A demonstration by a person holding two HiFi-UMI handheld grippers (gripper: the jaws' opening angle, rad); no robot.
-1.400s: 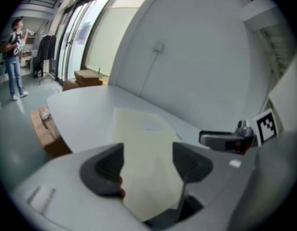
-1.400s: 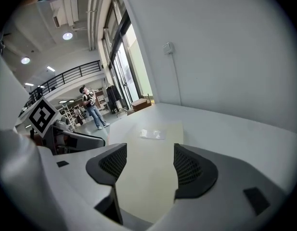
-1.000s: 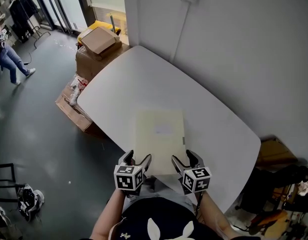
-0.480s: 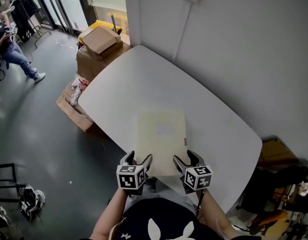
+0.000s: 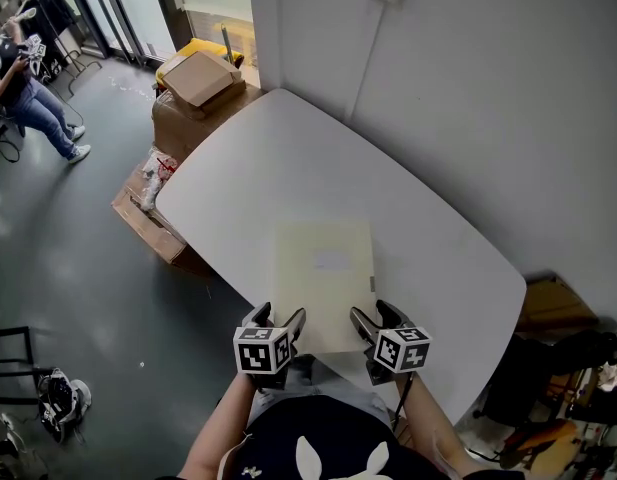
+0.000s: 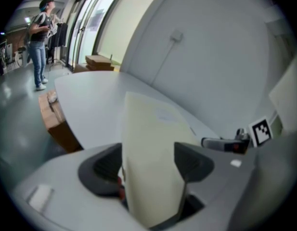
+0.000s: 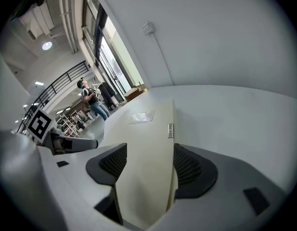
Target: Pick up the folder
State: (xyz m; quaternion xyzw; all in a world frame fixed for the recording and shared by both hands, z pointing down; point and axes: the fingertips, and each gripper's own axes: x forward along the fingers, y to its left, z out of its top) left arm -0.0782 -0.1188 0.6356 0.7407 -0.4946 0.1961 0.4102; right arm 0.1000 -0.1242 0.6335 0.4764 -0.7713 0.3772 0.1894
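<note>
A pale cream folder lies flat on the white table, its near edge at the table's front edge. My left gripper is at the folder's near left corner and my right gripper at its near right corner. In the left gripper view the folder runs between the two dark pads of the left gripper, which stand wide and do not press it. The right gripper view shows the folder passing between the spread pads of the right gripper. Both grippers are open.
Cardboard boxes are stacked off the table's far left end, with more on the floor beside it. A wall runs along the table's right side. A person stands far off at the upper left. A bag lies on the floor at left.
My right gripper has sunk slightly and rolled a little at the folder's near edge. The left gripper has hardly moved. The distant person has shifted position.
</note>
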